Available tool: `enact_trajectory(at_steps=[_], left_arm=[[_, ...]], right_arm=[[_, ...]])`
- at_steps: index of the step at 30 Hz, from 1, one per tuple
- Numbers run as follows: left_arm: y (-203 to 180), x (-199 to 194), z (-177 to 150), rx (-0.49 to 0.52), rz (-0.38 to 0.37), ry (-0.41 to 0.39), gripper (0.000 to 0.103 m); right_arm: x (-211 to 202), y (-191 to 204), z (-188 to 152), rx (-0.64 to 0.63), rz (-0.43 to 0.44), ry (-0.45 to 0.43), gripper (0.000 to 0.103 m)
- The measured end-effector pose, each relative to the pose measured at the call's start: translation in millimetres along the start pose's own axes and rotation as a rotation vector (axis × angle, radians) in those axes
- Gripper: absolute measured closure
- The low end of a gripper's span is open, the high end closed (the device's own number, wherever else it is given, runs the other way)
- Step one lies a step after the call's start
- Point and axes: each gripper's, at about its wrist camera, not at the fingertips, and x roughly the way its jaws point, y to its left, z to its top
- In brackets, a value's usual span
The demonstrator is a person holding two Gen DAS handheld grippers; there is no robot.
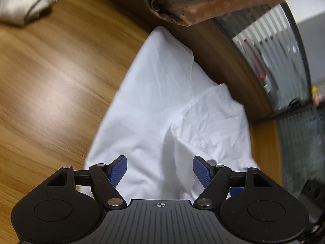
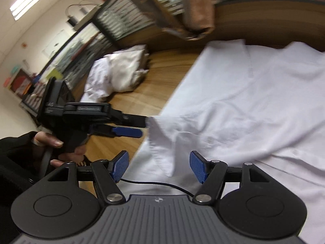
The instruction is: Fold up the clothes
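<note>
A: Left wrist view first: how do the tongs stand?

B: The left gripper (image 1: pixel 160 170) has its blue pads well apart, hovering over the white shirt (image 1: pixel 162 105). Cloth lies under the gap, but neither pad presses on it, so nothing is held.

A: And from the other side?

B: In the right wrist view the right gripper (image 2: pixel 159 166) is just as wide, also empty, with a thin black cable (image 2: pixel 154 185) running across the fabric just behind its pads. The left gripper (image 2: pixel 142 127) shows there from the side, held in a person's hand (image 2: pixel 59 146) in a dark sleeve, its tips at a raised fold of the shirt (image 2: pixel 243 105); whether they touch it I cannot tell.

A: Where is the shirt lying?

B: Spread on the wooden table (image 1: pixel 50 81), reaching towards its far edge.

A: Anything else around?

B: A brown patterned cloth (image 1: pixel 213 6) hangs above the far edge of the table, over the shirt's far end. A crumpled pile of white clothes (image 2: pixel 117 71) sits further along the table, apart from the shirt. Behind the table runs a striped glass partition (image 1: pixel 284 65).
</note>
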Motion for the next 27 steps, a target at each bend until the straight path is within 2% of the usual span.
enact_trajectory(at_steps=[5, 9, 12, 17, 20, 22, 25, 27], left_arm=[[9, -1, -1, -0.084, -0.070, -0.012, 0.027], [17, -8, -2, -0.147, -0.121, -0.052, 0.023], [18, -5, -2, -0.141, -0.091, -0.031, 0.017], [15, 9, -7, -0.070, -0.001, 0.030, 0.018], [15, 16, -9, -0.043, 0.028, 0.048, 0.019], [15, 20, -9, -0.035, 0.046, 0.058, 0.025], [16, 28, -7, -0.023, 0.083, 0.075, 0.044], [17, 29, -7, -0.015, 0.082, 0.061, 0.079]], right_arm=[[-19, -16, -18, 0.074, -0.068, -0.029, 0.031], [-26, -26, -32, 0.119, -0.126, -0.032, 0.031], [-28, -29, -37, 0.134, -0.151, -0.032, 0.031], [-25, -28, -38, 0.119, -0.181, -0.020, 0.031], [-24, -25, -36, 0.100, -0.189, -0.014, 0.031], [-24, -25, -37, 0.100, -0.192, -0.014, 0.031], [-24, -24, -39, 0.101, -0.201, -0.008, 0.031], [-24, -25, -40, 0.103, -0.209, -0.003, 0.031]])
